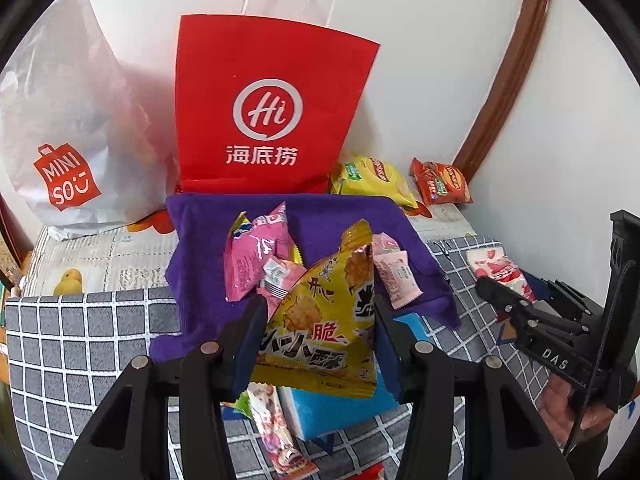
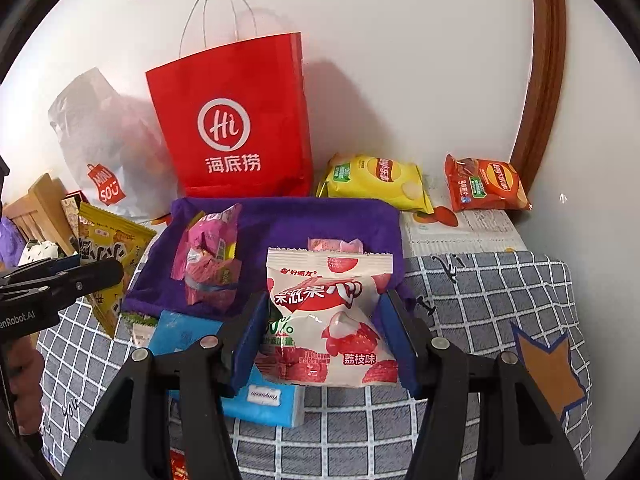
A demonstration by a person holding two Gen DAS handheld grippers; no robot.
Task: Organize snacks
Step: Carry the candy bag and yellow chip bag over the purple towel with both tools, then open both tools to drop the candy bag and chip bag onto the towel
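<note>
Blue pads of the left gripper [image 1: 320, 332] clamp a yellow snack packet [image 1: 320, 320] above the purple cloth [image 1: 200, 248]. The right gripper [image 2: 324, 332] clamps a white lychee snack packet [image 2: 328, 316] the same way, over the cloth's near edge. Pink packets [image 1: 256, 256] lie on the cloth. A blue tissue pack [image 2: 264, 400] lies on the grey checked cover [image 2: 480, 300] beneath the grippers. Behind the cloth, a red paper bag [image 1: 272, 108] stands against the wall; beside it lie a yellow chip bag [image 2: 376, 180] and an orange chip bag [image 2: 484, 184].
</note>
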